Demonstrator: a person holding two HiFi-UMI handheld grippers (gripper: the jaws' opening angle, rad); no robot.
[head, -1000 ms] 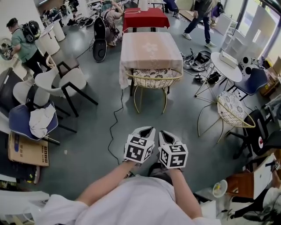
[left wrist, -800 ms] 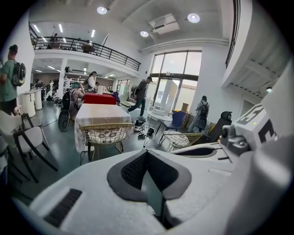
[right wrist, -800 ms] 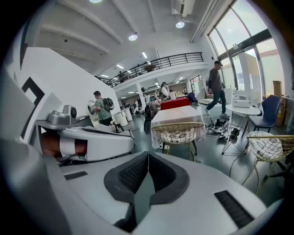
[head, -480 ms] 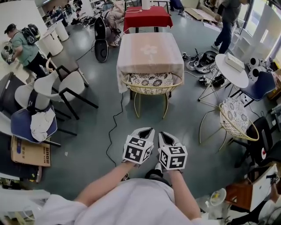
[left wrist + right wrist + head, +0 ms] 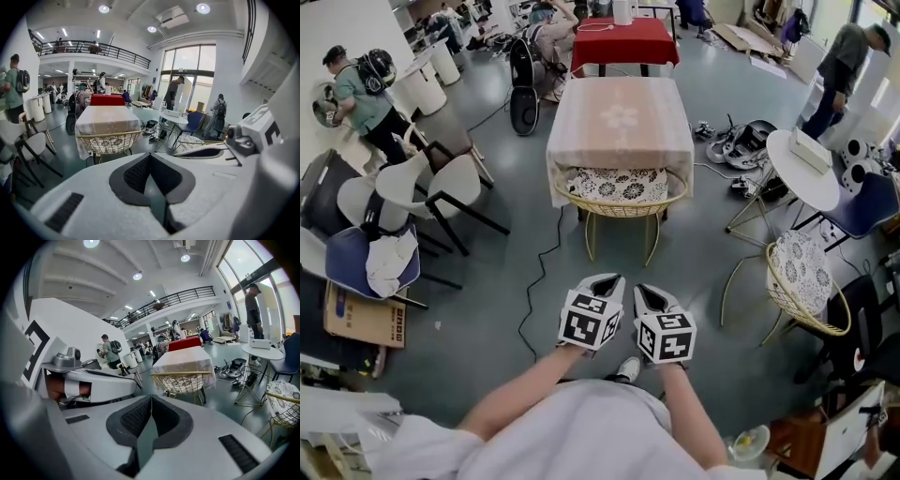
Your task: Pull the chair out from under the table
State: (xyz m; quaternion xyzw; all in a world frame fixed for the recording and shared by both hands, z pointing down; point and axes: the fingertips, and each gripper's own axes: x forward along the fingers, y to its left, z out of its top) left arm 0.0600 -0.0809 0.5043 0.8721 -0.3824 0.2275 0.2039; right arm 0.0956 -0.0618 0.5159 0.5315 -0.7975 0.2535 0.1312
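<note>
**Both tools closed and empty, chair tucked in ahead**

Nearest, the left tool (image 5: 607,281) and right tool (image 5: 647,294) are held side by side above the grey floor (image 5: 698,248). Each has its jaws pressed together with nothing between them. Well apart from them, ahead, the gold wire chair (image 5: 619,192) with a patterned cushion stands pushed in at the near edge of the cloth-covered surface (image 5: 621,112). Beyond that stands a red-covered table (image 5: 623,42).
</note>
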